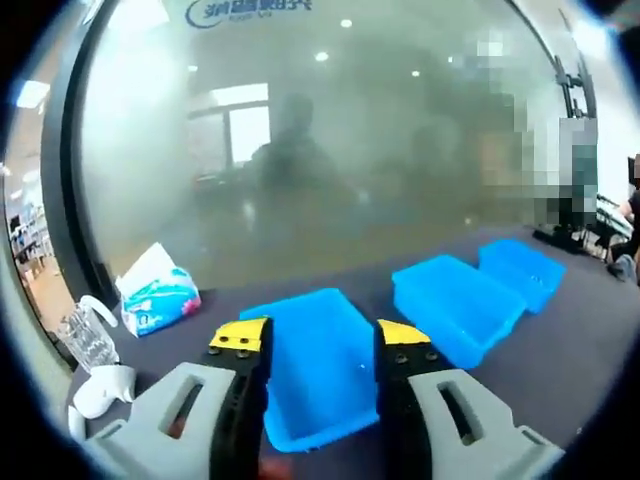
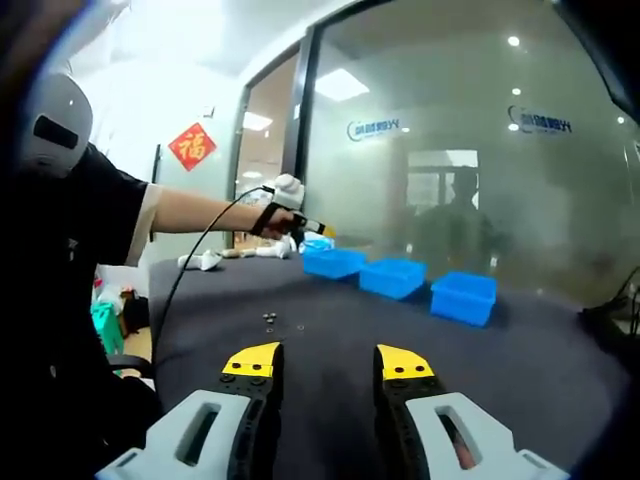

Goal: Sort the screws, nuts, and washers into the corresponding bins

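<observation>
Three blue plastic bins sit in a row on a dark table point(image 2: 400, 340) in front of a frosted glass wall point(image 1: 330, 150). In the left gripper view the nearest bin point(image 1: 315, 365) lies just past the left gripper point(image 1: 318, 338), w/ the middle bin point(image 1: 458, 305) and far bin point(image 1: 522, 270) beyond it to the right. All three look empty; a tiny pale speck shows in the nearest one, can't tell what it is. In the right gripper view the same bins are well away across the table.

Small hardware point(image 2: 272, 320), prob. screws/nuts/washers but too small to tell apart, lies loose on the table between the right gripper point(image 2: 328, 362) and the bins, nearer the gripper, not touching either.

Left gripper: jaws apart, nothing between them. Right gripper: jaws apart too, nothing held, above bare tabletop.

Left of the bins: a tissue pack point(image 1: 157, 295), a clear crinkled plastic item point(image 1: 85, 340), a white object point(image 1: 105, 390). In the right gripper view a person's arm point(image 2: 200, 212) reaches over the table, cable trailing from it.

Writing: blue logo text on the glass point(image 2: 375, 128), unreadable; red diamond sign w/ a gold character point(image 2: 192, 146) on the far wall.
</observation>
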Motion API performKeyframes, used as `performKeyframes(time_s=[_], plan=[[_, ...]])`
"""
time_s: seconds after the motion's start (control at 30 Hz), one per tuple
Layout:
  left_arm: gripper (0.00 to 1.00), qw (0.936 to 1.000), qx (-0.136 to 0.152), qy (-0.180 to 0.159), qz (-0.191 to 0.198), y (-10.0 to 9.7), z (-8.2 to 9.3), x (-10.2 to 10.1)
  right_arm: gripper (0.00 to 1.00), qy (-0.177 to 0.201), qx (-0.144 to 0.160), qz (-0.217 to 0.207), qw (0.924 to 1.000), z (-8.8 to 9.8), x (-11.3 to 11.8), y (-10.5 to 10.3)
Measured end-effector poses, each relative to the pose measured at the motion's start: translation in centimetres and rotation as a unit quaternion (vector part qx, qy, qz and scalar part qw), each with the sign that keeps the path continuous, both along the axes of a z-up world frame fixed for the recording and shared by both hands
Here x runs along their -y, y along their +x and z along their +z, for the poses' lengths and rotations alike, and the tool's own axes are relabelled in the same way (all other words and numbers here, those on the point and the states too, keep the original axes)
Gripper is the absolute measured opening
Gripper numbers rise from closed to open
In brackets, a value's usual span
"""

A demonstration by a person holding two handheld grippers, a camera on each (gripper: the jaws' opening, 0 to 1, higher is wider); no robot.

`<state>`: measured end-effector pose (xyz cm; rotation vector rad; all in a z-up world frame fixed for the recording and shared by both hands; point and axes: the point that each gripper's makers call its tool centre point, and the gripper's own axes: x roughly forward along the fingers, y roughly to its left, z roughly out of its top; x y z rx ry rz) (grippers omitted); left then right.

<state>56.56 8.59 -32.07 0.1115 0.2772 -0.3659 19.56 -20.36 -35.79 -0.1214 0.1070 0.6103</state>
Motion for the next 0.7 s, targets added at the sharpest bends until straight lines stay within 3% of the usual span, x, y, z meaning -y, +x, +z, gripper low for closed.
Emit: performKeyframes(time_s=[0.2, 0.33, 0.57, 0.7], plan=[[0.40, 0.9997, 0.001, -0.005, -0.023, -2.2, -0.1, 0.2, 0.32, -0.001, 0.002, 0.001, 1.0000, 0.2, 0.0, 0.1], [0.41, 0.9985, 0.006, -0.026, -0.048, -4.6, 0.3, 0.7, 0.32, -0.002, 0.003, -0.001, 1.0000, 0.3, 0.0, 0.3], [0.43, 0.9936, 0.018, -0.062, -0.093, -10.8, 1.1, 1.1, 0.32, 0.000, 0.008, -0.007, 0.9999, 0.7, 0.2, 0.4], [0.43, 0.9914, 0.037, -0.065, -0.108, -14.8, 1.1, 0.8, 0.32, 0.000, 0.012, -0.012, 0.9999, 1.0, 0.3, 0.4]])
